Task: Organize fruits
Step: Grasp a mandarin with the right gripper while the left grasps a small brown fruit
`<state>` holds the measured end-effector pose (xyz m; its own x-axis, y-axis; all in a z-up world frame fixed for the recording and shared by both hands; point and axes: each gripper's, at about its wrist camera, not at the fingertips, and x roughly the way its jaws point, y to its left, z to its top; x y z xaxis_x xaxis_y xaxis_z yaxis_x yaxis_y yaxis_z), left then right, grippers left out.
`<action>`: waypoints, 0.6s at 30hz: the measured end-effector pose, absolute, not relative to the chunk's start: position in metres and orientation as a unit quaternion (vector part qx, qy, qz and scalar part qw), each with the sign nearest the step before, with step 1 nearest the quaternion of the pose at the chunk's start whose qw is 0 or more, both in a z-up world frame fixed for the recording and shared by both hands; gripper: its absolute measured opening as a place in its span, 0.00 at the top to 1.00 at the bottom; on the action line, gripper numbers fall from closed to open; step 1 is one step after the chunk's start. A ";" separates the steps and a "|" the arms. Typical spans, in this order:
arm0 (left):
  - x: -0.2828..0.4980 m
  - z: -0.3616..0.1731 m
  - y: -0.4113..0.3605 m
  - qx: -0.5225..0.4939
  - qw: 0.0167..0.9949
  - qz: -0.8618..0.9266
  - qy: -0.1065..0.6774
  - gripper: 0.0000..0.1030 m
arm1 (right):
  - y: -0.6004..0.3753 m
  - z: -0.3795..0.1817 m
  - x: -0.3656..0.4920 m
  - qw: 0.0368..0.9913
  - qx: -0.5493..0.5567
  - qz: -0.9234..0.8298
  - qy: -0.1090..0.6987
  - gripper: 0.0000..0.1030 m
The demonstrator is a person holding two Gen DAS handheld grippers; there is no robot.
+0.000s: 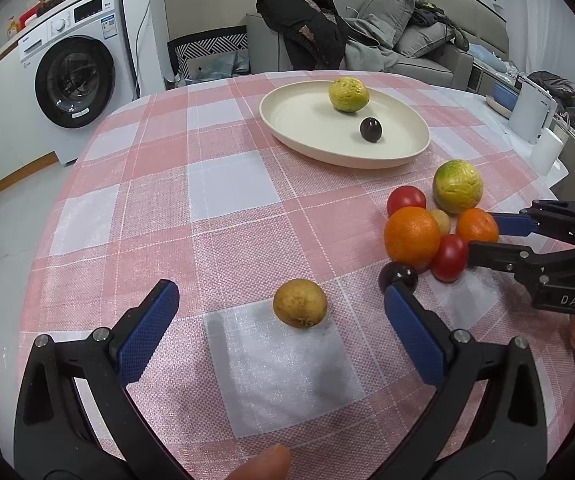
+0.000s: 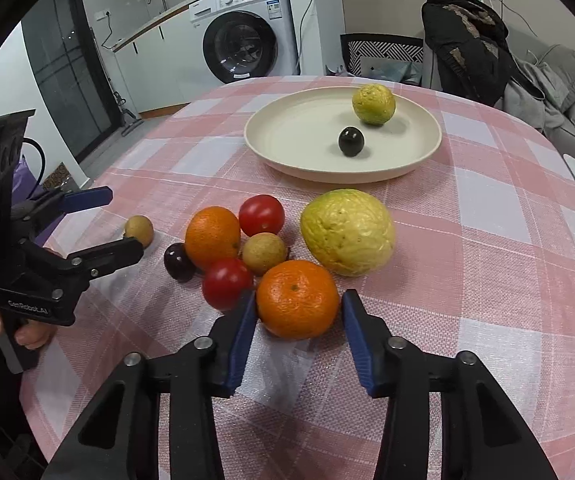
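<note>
A cream plate [image 2: 287,136] on the pink checked table holds a yellow-green fruit [image 2: 373,104] and a dark plum [image 2: 350,141]. A cluster lies nearer: a big yellow-green fruit [image 2: 347,232], two oranges [image 2: 297,299] [image 2: 212,237], two red tomatoes [image 2: 261,214] [image 2: 226,283], a small tan fruit [image 2: 264,253], a dark plum [image 2: 178,262]. My right gripper [image 2: 298,316] is open, its pads flanking the near orange. My left gripper [image 1: 279,312] is open around a lone tan fruit [image 1: 300,303], its pads apart from it.
A washing machine [image 1: 73,80] stands beyond the table's far left. A chair with a dark coat [image 1: 303,20] and a grey sofa [image 1: 415,36] are behind the table. White containers [image 1: 533,112] stand at the right table edge.
</note>
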<state>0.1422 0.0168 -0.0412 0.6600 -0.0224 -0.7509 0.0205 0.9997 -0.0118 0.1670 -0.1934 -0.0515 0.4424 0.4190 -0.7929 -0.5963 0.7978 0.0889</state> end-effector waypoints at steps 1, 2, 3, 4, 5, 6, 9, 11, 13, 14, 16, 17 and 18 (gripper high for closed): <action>0.142 -0.042 0.017 -0.002 0.910 -0.012 0.414 0.01 | -0.193 -0.051 0.167 0.843 -0.102 0.301 0.434 0.59; 0.143 -0.042 0.017 -0.002 0.909 -0.012 0.416 0.01 | -0.194 -0.051 0.166 0.842 -0.103 0.302 0.434 0.59; 0.143 -0.043 0.018 -0.002 0.908 -0.012 0.418 0.01 | -0.195 -0.050 0.166 0.842 -0.102 0.303 0.434 0.59; 0.143 -0.043 0.018 -0.001 0.908 -0.011 0.420 0.01 | -0.195 -0.049 0.165 0.841 -0.103 0.306 0.434 0.60; 0.143 -0.044 0.019 -0.001 0.907 -0.009 0.422 0.01 | -0.196 -0.048 0.164 0.841 -0.105 0.307 0.433 0.60; 0.143 -0.044 0.020 -0.003 0.906 -0.009 0.423 0.01 | -0.197 -0.047 0.163 0.842 -0.109 0.307 0.431 0.60; 0.144 -0.045 0.024 -0.013 0.902 -0.011 0.431 0.01 | -0.202 -0.040 0.161 0.846 -0.108 0.306 0.423 0.60; 0.145 -0.047 0.026 -0.016 0.900 -0.015 0.436 0.03 | -0.205 -0.035 0.160 0.849 -0.106 0.304 0.418 0.60; 0.144 -0.047 0.027 -0.017 0.899 -0.018 0.437 0.11 | -0.208 -0.031 0.159 0.851 -0.105 0.307 0.414 0.60; 0.145 -0.047 0.027 -0.019 0.898 -0.023 0.439 0.17 | -0.209 -0.029 0.159 0.852 -0.103 0.308 0.411 0.60; 0.145 -0.048 0.027 -0.021 0.896 -0.034 0.443 0.23 | -0.212 -0.024 0.159 0.856 -0.099 0.305 0.405 0.60; 0.145 -0.049 0.027 -0.022 0.896 -0.037 0.443 0.30 | -0.214 -0.022 0.159 0.858 -0.096 0.304 0.402 0.60; 0.146 -0.050 0.026 -0.023 0.895 -0.039 0.445 0.36 | -0.216 -0.020 0.160 0.859 -0.093 0.304 0.401 0.60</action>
<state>0.1457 0.0262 -0.0498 0.6015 -0.0913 -0.7936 0.0498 0.9958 -0.0768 0.1598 -0.2156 -0.0199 0.4940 0.4488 -0.7447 -0.5971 0.7977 0.0846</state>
